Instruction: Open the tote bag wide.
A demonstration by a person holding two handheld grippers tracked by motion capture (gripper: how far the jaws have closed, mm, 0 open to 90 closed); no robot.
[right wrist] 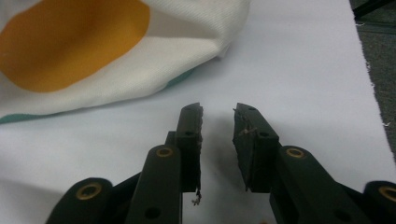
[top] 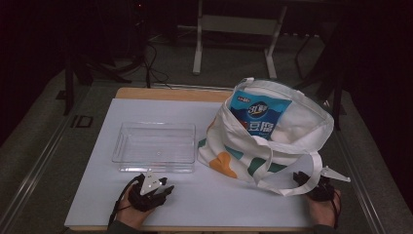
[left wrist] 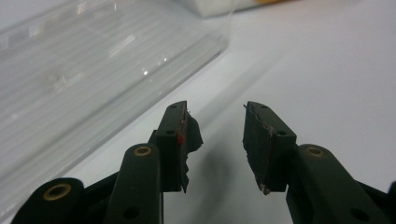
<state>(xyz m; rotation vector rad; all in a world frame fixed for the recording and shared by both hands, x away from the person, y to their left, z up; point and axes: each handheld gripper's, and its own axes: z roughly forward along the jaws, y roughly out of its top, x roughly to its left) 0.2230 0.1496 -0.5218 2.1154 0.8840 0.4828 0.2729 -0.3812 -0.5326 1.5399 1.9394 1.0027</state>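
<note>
Two hand-held grippers rest at the near edge of a white table, jaws apart and holding nothing.

The left gripper (top: 168, 190) sits just before a clear plastic tray (top: 155, 146); the right gripper (top: 298, 178) lies beside the strap of a cream tote bag (top: 272, 146) — orange and teal patches — which stands open at the table's right, a blue snack packet (top: 260, 117) inside.

- A cloth tote bag (top: 258, 146) sits open on the white table (top: 160, 109), a blue snack packet (top: 259, 117) upright inside.
- A clear plastic tray (top: 155, 147) lies just left of the bag.
- The left gripper (top: 165, 190) rests near the tray's front edge.
- The right gripper (top: 301, 179) lies at the bag's strap (top: 316, 168).
</note>
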